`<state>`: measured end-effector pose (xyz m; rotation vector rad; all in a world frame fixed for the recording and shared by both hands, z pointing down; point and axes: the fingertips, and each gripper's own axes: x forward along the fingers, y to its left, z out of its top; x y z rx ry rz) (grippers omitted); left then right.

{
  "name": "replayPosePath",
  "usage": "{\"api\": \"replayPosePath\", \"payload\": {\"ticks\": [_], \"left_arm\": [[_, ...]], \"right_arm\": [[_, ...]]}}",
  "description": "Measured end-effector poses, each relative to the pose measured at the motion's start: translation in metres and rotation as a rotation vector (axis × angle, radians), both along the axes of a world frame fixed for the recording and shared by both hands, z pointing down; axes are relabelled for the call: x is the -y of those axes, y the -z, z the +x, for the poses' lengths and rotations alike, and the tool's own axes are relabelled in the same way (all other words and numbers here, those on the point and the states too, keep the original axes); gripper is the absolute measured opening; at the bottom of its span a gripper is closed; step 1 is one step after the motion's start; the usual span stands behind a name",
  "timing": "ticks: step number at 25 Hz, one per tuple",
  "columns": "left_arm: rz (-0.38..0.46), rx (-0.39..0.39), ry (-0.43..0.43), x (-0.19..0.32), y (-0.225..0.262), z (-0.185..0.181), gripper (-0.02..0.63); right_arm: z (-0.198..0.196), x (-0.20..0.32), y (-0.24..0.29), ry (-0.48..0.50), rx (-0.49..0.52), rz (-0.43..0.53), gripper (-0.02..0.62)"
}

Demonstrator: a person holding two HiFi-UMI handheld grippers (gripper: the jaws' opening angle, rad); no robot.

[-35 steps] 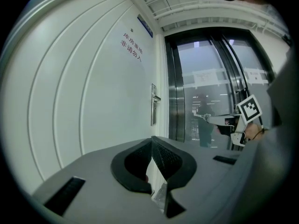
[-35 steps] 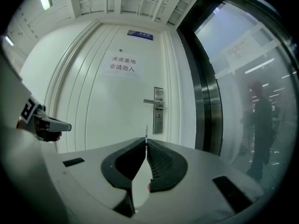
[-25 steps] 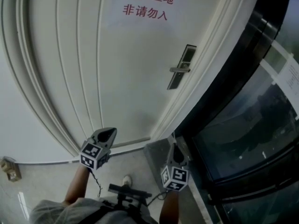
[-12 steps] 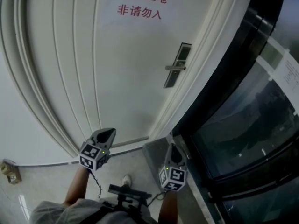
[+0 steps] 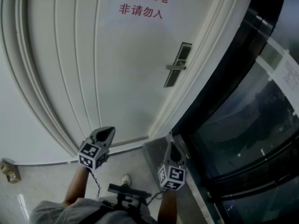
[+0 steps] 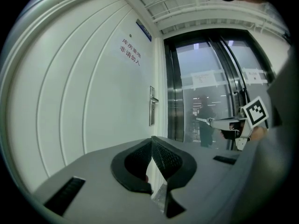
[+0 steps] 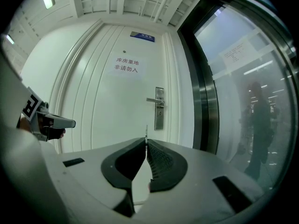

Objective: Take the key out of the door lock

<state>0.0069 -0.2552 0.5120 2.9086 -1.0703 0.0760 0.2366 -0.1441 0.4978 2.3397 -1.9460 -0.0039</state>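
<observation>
Stillness is the only news: both claws hang where they were a second ago and only your head has drifted a touch, so nothing advances. Your left claw (image 6: 150,139) is closed on nothing. Your right claw (image 7: 145,142) is pressed together on a thin sliver (image 7: 146,130) poking above its tips, probably the key, though it is too small to be sure. The lock plate (image 7: 159,109) stands well ahead, just right of those tips, with no key showing in it.

Head view steeply down, both gripper views level, all toward the far door lock (image 5: 176,71).
</observation>
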Motion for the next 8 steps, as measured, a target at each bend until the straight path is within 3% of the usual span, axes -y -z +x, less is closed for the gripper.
{"api": "replayPosePath", "payload": {"ticks": [8], "left_arm": [[0.006,0.000,-0.006,0.0008,0.0032,-0.0051,0.005]], "right_arm": [[-0.0078,0.0016,0.0003,0.007,-0.014,-0.006,0.020]]}}
